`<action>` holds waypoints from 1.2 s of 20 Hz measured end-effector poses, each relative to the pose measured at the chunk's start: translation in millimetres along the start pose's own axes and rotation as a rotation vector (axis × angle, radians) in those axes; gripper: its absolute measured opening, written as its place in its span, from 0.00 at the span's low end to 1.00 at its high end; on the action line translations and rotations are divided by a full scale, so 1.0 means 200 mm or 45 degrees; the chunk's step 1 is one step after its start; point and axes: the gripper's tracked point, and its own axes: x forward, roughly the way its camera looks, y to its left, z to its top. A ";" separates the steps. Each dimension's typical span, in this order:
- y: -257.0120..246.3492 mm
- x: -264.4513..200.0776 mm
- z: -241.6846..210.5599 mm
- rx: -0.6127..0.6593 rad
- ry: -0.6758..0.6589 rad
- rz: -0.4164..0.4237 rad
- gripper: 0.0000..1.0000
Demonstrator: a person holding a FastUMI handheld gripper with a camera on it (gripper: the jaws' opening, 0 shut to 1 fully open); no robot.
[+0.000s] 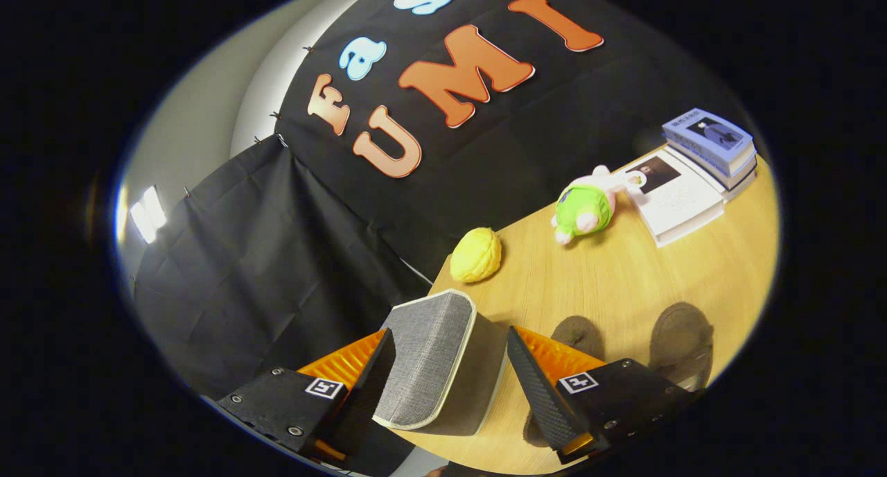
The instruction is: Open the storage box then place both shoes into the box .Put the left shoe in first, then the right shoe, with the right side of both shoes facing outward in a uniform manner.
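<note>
Two shoes: on the tabletop, beyond your tongs.
Tongs: spread open around the grey lid; contact unclear.
Beyond: yellow toy, plush, books.

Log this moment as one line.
phase: opening box | tool: open, fingers astride grey lid | shoes: on table

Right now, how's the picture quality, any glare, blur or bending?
Gripper view: sharp overall; fisheye bends the table edge; bright glare off the wall light; soft shadow under the grey box lid between the open jaws of the gripper.
</note>
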 end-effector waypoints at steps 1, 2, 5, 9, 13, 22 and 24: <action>0.01 0.04 -0.03 0.027 0.031 0.030 0.97; 0.01 0.05 -0.07 0.058 0.059 0.054 0.97; 0.01 0.16 -0.18 0.150 0.136 0.100 0.97; 0.04 0.23 -0.30 0.189 0.195 0.134 0.96; 0.08 0.31 -0.44 0.227 0.248 0.203 0.96; 0.11 0.44 -0.52 0.341 0.230 0.279 0.96; 0.10 0.43 -0.51 0.335 0.220 0.263 0.88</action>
